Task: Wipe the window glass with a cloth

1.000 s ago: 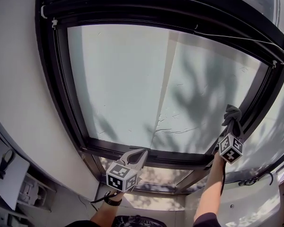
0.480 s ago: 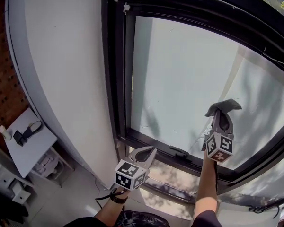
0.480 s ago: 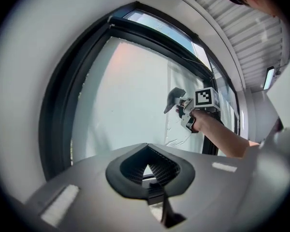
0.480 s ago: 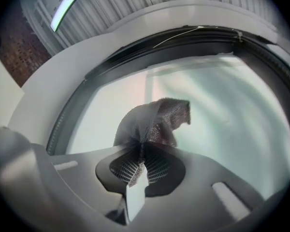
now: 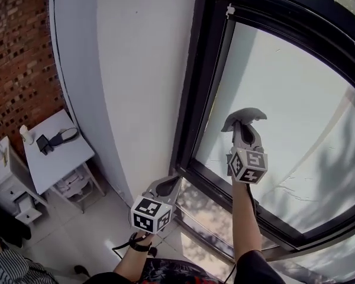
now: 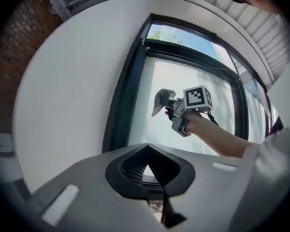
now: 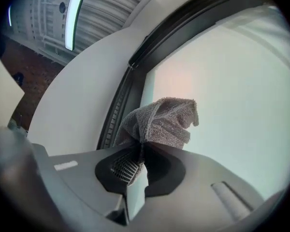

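Note:
A grey cloth (image 5: 244, 116) (image 7: 160, 121) (image 6: 162, 101) is bunched in my right gripper (image 5: 242, 130) (image 7: 137, 151), which is shut on it. The cloth sits against the window glass (image 5: 284, 105) (image 7: 232, 91) near the pane's lower left corner, close to the black frame (image 5: 198, 99) (image 7: 121, 105). My left gripper (image 5: 168, 186) (image 6: 147, 164) is shut with nothing in it and hangs low, in front of the white wall below the frame's left post. In the left gripper view the right gripper, with its marker cube (image 6: 197, 96), is held out before the glass.
A white wall (image 5: 130, 70) runs left of the window, with brick wall (image 5: 18, 52) beyond it. Below left stands a small white table (image 5: 53, 152) with dark items on it. A second glass panel (image 5: 207, 203) lies under the main pane.
The view has swung left along the window. My right gripper with the cloth has travelled from the pane's right edge to its left side. The left gripper moved left too, still shut.

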A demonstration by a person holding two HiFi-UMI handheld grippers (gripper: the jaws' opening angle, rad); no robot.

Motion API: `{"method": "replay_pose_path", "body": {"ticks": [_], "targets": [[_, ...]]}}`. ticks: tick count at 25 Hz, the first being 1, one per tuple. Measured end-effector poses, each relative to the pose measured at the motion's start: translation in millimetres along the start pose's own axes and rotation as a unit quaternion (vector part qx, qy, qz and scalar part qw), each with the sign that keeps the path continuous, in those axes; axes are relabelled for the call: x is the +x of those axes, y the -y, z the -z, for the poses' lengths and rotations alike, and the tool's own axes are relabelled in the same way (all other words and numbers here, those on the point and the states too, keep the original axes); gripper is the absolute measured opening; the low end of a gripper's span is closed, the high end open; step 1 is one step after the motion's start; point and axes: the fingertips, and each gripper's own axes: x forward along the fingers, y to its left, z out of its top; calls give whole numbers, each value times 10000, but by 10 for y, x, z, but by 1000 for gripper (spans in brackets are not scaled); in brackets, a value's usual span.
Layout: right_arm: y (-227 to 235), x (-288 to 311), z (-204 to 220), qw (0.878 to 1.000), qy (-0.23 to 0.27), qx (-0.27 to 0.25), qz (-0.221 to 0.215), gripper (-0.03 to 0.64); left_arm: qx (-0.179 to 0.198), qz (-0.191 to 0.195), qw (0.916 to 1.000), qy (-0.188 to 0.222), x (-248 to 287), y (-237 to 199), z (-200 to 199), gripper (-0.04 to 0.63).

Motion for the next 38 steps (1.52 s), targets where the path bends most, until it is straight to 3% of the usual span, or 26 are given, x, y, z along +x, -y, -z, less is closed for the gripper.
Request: {"method": "replay_pose_path", "body": {"ticks": [6,12,16,24,32,38], "targets": [[-501,495,233,9979,-320,-78,-557,18,7,-331,9993,183,-171,-232,-124,2],[-370,498,287,9975,-491,-234,-462,18,-58,-129,9997,188,-10,-201,-84,2],[-27,267,229,9985,-444,-296,-129,18,-30,151,9997,171,155,-96,-112,2],[817,-460,57,9948,-409,-443,816,18,12,1198,9928,-43,604,485,-41,2],[1459,-1146,-63,9846,-419,-585,1594,18,32,1994,9795,-278,901,1040,90,2],[1980,-1803,-143,9702,-458,-630,2293,18,20,2574,9654,-412,1076,1513,189,2]]}}
